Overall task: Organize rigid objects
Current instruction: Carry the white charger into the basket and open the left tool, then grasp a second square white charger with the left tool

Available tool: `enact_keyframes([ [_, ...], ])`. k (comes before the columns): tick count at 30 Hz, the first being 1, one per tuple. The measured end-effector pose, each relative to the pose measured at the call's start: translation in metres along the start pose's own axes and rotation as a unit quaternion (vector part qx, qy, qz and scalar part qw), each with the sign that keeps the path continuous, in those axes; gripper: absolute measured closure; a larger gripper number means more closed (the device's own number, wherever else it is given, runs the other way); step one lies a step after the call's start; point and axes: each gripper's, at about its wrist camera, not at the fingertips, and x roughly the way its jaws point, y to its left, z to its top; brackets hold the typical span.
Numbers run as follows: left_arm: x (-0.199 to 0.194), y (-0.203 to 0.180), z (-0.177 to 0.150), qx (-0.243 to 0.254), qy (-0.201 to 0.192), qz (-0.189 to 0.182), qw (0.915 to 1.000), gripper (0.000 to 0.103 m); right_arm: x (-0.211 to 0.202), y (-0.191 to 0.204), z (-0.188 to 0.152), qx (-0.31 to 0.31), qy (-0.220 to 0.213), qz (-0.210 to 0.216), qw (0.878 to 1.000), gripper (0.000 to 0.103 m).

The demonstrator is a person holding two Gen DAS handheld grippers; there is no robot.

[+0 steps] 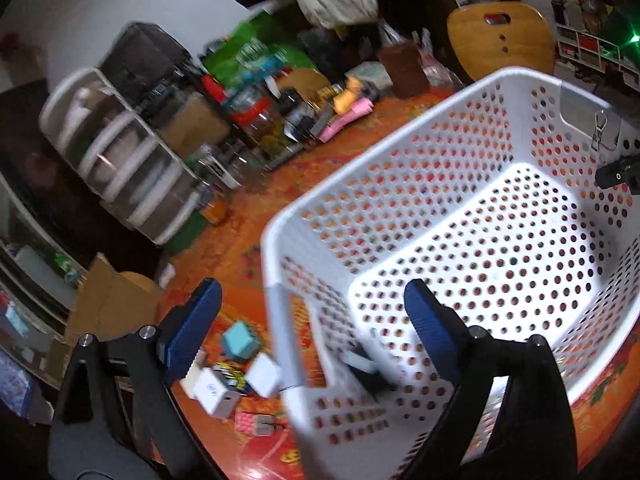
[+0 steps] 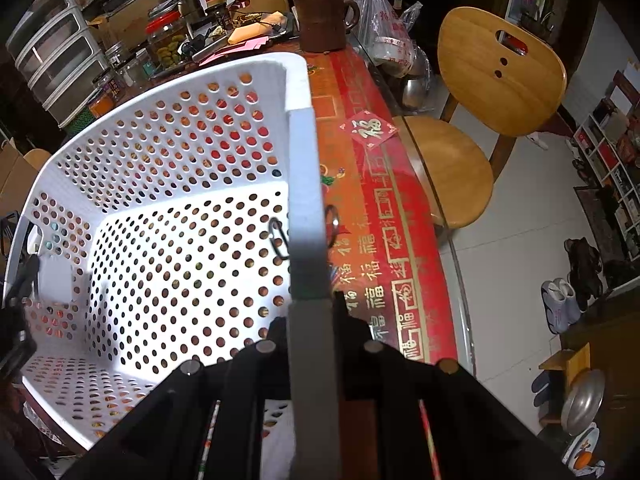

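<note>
- A white perforated plastic basket (image 1: 460,216) stood on the red and orange patterned tablecloth (image 1: 256,224), its holed floor brightly lit.
- Inside, against the near wall, lay a dark blocky item with a white piece on it (image 1: 366,372); blur made it hard to say what it was.
- The left gripper (image 1: 312,320) hung over the basket's near corner with its blue-padded fingers (image 1: 430,326) spread wide and nothing between the pads; one finger was outside the basket wall, the other above the inside.
- The right gripper (image 2: 312,312) was clamped narrowly on the basket's opposite rim, the flat white edge running straight up between its black fingers.
- A metal clip (image 2: 279,238) hung on the basket wall just beside that rim.
- On the cloth outside the near wall sat a loose cluster: a teal cube (image 1: 240,340), a white cube (image 1: 264,374), a white charger block (image 1: 214,394) and a pink patterned piece (image 1: 254,424).
- Farther off were a white-framed drawer unit (image 1: 120,160), jars, a brown mug (image 2: 322,20) and a wooden chair (image 2: 496,76).
</note>
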Motion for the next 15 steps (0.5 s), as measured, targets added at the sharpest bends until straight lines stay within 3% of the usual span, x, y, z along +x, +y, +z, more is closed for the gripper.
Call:
enact_keyframes([
  [4, -0.019, 0.028, -0.015, -0.017, -0.022, 0.015, 0.9995, 0.003, 0.000, -0.001, 0.000, 0.001, 0.000, 0.001, 1.000, 0.093],
  [9, -0.029, 0.093, -0.040, -0.079, -0.010, 0.006, 0.9968, 0.003, 0.000, 0.000, 0.001, 0.000, 0.000, -0.004, 1.000, 0.093],
  [12, -0.021, 0.133, -0.057, -0.107, 0.002, 0.023, 0.9940, 0.002, 0.001, 0.001, 0.001, 0.001, 0.001, -0.005, 1.000, 0.093],
  [15, 0.011, 0.179, -0.077, -0.135, 0.040, 0.041, 0.9892, 0.001, 0.000, 0.001, 0.001, 0.002, 0.000, -0.006, 1.000, 0.094],
])
